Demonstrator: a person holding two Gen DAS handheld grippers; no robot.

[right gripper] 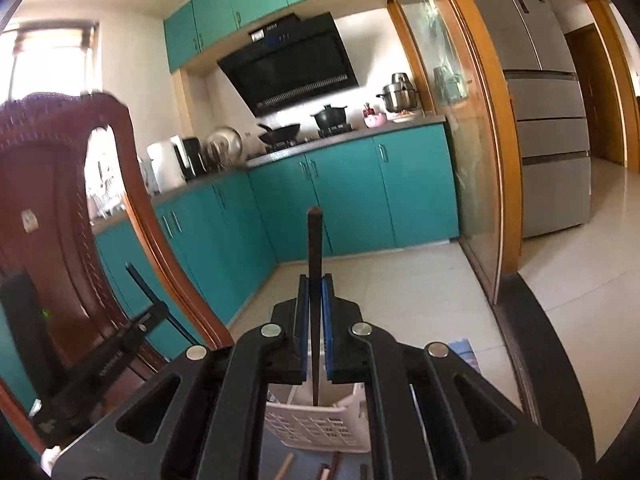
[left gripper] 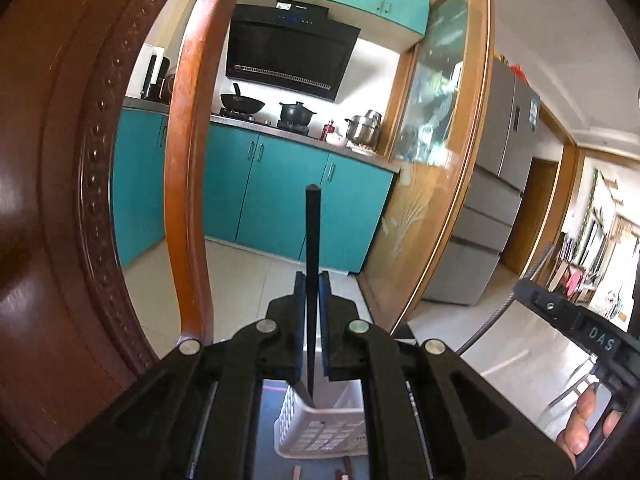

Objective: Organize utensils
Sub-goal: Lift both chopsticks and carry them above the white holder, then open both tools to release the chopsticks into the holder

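Two grippers each grip one chopstick upright above a white slotted basket. Left gripper: fingers closed on a black chopstick, tip down at the basket's rim, wooden chair back to its left. Right gripper: fingers clamped on a dark brown chopstick, lower end inside the basket; more utensil ends lie in front of the basket.
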